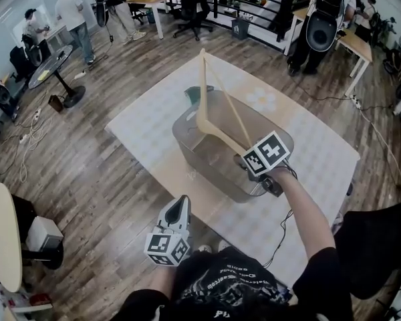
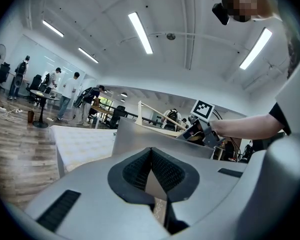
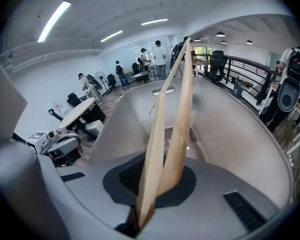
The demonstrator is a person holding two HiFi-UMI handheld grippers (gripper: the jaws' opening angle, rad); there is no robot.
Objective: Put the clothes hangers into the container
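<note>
A: Over the container's 4 o'clock rim, the right claw (image 1: 248, 158) is clamped on the pale wooden clothes hanger (image 1: 210, 105). It's angled down into the translucent grey plastic container (image 1: 187, 122).
B: Hanger axis?
A: The long axis runs from the claw toward 11 o'clock, across the container's mouth. The far end pokes above the far rim. Can't tell if the low end touches the bottom.
B: So probably tip it flatter, then let go. Left?
A: Left claw (image 1: 179, 211) is at 7 o'clock, off the white-covered table (image 1: 321, 159). It's well apart and closed on nothing. The right hand is nearer.
</note>
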